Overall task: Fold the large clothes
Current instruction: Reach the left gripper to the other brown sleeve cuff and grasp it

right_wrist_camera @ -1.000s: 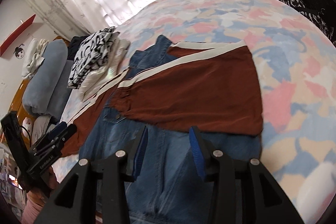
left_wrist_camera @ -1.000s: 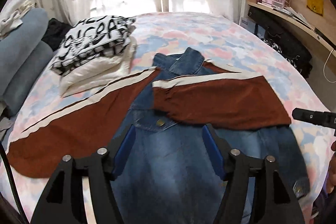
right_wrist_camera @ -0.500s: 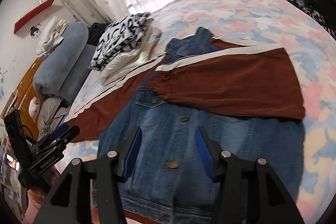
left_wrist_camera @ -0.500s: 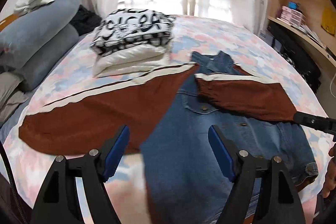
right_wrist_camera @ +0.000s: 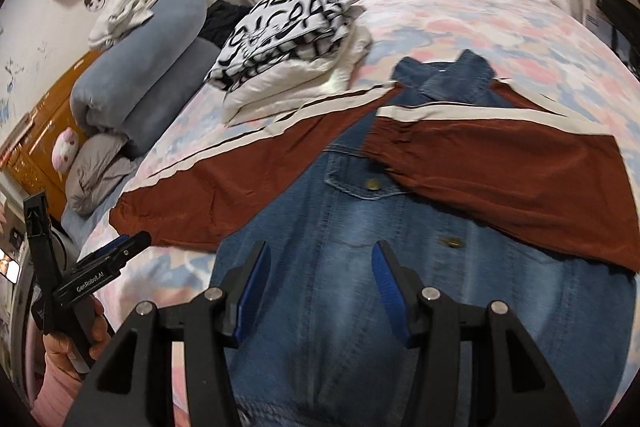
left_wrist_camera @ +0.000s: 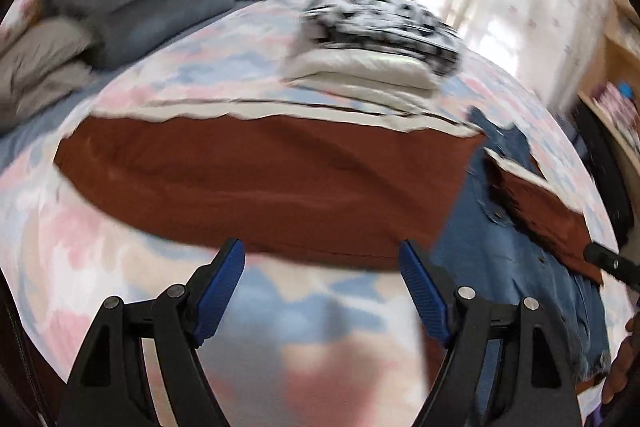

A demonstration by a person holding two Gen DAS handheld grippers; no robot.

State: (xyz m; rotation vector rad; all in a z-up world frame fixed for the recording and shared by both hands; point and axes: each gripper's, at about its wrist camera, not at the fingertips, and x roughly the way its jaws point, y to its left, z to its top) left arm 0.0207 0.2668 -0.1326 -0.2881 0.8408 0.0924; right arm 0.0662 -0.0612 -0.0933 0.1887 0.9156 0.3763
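Jacket of blue denim with rust-brown, cream-striped sleeves is laid flat on the pastel patchwork bedspread, right sleeve already crossed over the chest, left sleeve spread out sideways. Sleeve-folding step is judged in hand. Left gripper is held just short of that sleeve's near edge, jaws just widened, nothing between them. Right gripper is poised over the denim body, parted and empty. Next, the spread sleeve must be pinched and carried across.

Left tool open above bedspread, rust sleeve ahead
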